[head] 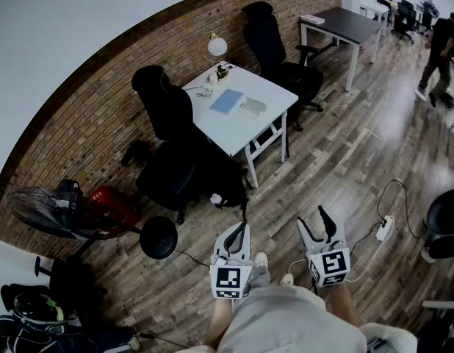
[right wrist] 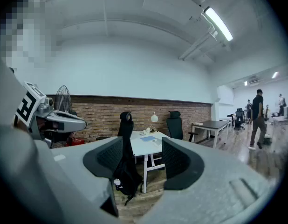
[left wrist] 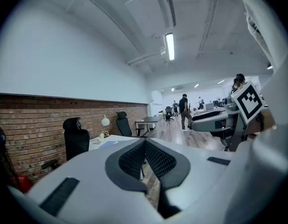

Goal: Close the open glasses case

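A white table [head: 265, 88] stands by the brick wall, a few steps ahead of me. On it lie a blue notebook [head: 227, 100] and, beside it, a small grey case [head: 253, 107] that looks like the glasses case; its lid state is too small to tell. The case also shows faintly in the right gripper view [right wrist: 156, 141]. Both grippers hang low in front of my body, far from the table. My left gripper [head: 244, 226] [left wrist: 145, 141] has its pads together, holding nothing. My right gripper [head: 313, 219] [right wrist: 141, 148] is open and empty.
Two black office chairs [head: 164, 105] [head: 267, 35] flank the table, and a black backpack [head: 223, 179] leans at its near leg. A white globe lamp [head: 217, 46] sits on the table's far corner. A floor fan [head: 36, 208], a power strip with cable [head: 385, 228] and a walking person [head: 440, 50] are around.
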`<state>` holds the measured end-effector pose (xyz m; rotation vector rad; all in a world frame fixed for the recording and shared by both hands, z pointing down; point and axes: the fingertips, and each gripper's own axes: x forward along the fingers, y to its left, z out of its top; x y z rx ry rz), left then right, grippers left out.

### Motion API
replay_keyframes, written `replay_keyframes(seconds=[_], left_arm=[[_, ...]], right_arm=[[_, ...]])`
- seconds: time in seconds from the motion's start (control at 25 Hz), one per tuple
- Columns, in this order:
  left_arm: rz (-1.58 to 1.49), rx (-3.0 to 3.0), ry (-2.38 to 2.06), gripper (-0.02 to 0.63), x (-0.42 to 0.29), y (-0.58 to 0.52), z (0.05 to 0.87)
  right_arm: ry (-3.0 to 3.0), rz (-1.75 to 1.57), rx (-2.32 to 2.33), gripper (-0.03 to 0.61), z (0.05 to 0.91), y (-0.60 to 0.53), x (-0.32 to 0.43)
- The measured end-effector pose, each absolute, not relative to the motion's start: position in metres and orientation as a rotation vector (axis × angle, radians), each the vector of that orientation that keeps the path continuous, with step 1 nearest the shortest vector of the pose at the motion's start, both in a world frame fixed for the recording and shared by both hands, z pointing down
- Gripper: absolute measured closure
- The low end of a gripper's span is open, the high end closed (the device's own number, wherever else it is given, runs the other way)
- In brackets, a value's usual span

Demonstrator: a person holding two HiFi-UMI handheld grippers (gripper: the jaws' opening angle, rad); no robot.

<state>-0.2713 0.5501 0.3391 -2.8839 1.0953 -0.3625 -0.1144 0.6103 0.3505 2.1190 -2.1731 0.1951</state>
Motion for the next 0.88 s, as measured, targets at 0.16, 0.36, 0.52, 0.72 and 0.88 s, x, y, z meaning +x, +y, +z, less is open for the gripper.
replay_keyframes(seconds=[0.16,0.36,0.52,0.72,0.88], left_arm=[[-0.355,-2.885,1.096,0.611,-0.267,0.545,0.340],[-0.353,-2.900,1.095,0.611,-0.265,0.520,0.344],[-0.352,-2.918,1.077,0.611,-0.261,0.492,0.346],[-0.343,-2.928,1.041,0.611,-0.256,0.455,0.344],[-0.333,-2.936,1.014,0.611,-0.249,0.426,0.341]], right_arm=[[-2.209,0.193,2.135,0.316,0.348,0.603,-0.112],[-2.211,0.191,2.102,0.316,0.349,0.578,-0.116],[-2.204,0.198,2.097,0.316,0.349,0.550,-0.117],[-2.192,0.189,2.089,0.316,0.348,0.515,-0.120],[-2.175,0.191,2.099,0.316,0.347,0.488,-0.115]])
